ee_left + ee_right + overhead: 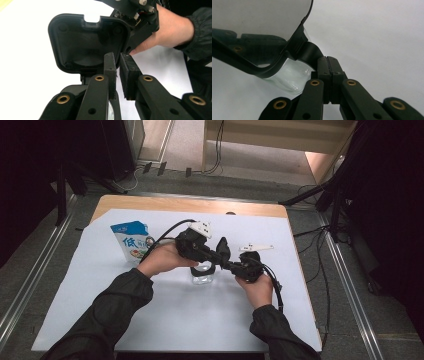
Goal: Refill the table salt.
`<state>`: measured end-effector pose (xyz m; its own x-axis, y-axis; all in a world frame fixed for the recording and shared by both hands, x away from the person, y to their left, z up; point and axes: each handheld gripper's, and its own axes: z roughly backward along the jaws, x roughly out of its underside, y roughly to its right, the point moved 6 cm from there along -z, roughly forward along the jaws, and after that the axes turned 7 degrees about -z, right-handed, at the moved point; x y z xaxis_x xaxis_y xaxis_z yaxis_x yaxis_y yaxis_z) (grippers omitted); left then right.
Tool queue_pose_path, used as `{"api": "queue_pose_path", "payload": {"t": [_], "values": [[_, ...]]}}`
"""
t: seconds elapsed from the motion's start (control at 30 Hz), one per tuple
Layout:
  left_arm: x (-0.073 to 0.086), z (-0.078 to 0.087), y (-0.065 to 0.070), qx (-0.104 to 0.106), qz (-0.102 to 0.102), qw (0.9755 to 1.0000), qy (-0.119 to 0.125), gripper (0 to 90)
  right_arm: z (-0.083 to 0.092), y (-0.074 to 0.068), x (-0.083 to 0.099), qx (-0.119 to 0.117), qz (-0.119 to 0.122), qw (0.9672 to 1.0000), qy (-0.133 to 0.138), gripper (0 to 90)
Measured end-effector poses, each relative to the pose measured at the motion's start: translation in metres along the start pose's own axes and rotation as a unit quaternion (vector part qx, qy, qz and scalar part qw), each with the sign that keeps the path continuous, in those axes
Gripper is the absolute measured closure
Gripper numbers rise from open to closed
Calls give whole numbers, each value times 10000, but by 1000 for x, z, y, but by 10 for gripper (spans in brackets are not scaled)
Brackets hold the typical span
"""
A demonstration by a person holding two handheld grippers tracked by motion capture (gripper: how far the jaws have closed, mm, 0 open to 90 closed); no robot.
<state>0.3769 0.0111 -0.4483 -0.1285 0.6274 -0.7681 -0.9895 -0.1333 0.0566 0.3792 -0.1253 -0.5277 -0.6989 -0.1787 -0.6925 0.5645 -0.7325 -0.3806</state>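
Clear glass or plastic forms the small jar (202, 276) that stands on the white sheet (100, 310) covering the bench (150, 202), near the middle, between the person's two hands; whether anything is inside it cannot be told. A black flip lid (222, 249) with rounded corners is hinged to the jar's rim and stands raised, its hollow underside facing the left gripper view (87, 47). In the high view the lid's flat stands roughly upright above the jar, its long axis rising from the hinge and leaning toward the person's right. A blue and white carton (132, 240) stands upright well to the left of the jar, its printed face toward the camera. The left tongs (205, 255) come in from the left, held in the left hand (162, 259), with the forearm crossing the sheet at a slant; their pads (110, 67) stand nearly together with a narrow gap, just below the lid, and whether they nip its edge cannot be told. The right tongs (231, 265) reach in from the right, held in the right hand (260, 290) with the wrist low, and point toward the jar; in the right gripper view they (328, 65) are pressed together at the black hinge tab (308, 52) of the lid, with the jar's clear wall (287, 75) just beside them.
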Motion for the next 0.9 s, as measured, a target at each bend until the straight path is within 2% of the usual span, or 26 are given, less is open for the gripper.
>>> {"api": "queue_pose_path", "payload": {"t": [0.17,0.27,0.63,0.7,0.73,0.8,0.83,0.9], "values": [[2,-9,-8,-137,166,9997,-82,900,0,0,-1,12,30,10000,19,900],[4,-14,-10,-155,175,9996,-172,900,1,-1,-1,15,21,10000,7,900],[6,-15,-11,-190,197,9995,-132,897,1,-2,-1,39,29,10000,18,900],[6,-14,-11,-193,207,9995,-108,883,2,-2,-1,27,36,10000,22,900],[6,-11,-10,-163,275,9995,-41,871,3,-2,-1,0,42,10000,26,900],[7,-8,-9,-142,295,9995,-10,823,3,-2,-1,3,60,10000,30,898],[10,-4,-8,-156,379,9991,91,804,5,-1,-2,6,98,9999,36,873],[12,-2,-7,-191,385,9990,114,776,7,0,-1,-1,80,10000,39,869]]}}
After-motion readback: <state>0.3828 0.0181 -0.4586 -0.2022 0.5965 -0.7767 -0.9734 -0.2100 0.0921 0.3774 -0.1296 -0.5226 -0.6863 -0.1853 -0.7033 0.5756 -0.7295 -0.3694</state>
